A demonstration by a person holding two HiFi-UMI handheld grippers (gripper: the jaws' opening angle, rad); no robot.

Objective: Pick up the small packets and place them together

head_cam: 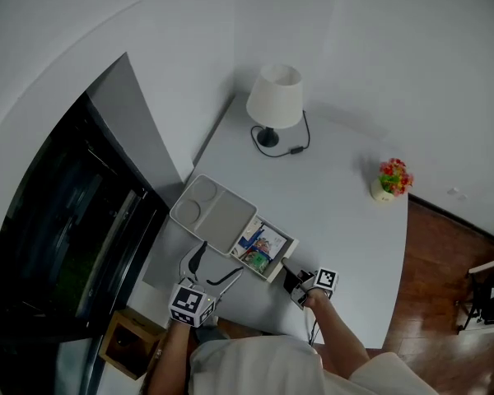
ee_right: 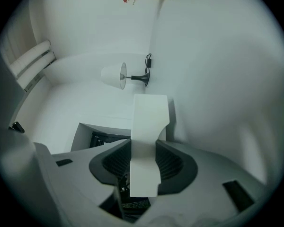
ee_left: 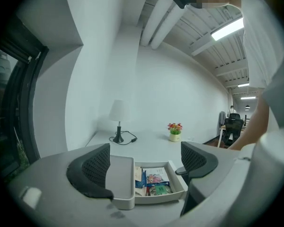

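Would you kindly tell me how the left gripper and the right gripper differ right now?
The left gripper is open and empty; the right gripper is shut on a flat white packet. The left gripper faces the tray of packets; the right gripper sits beside its packet end. Each carries a marker cube.

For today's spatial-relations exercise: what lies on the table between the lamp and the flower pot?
Only the black cord of the lamp, beside its base; from there to the flower pot the table is bare. The head view shows this.
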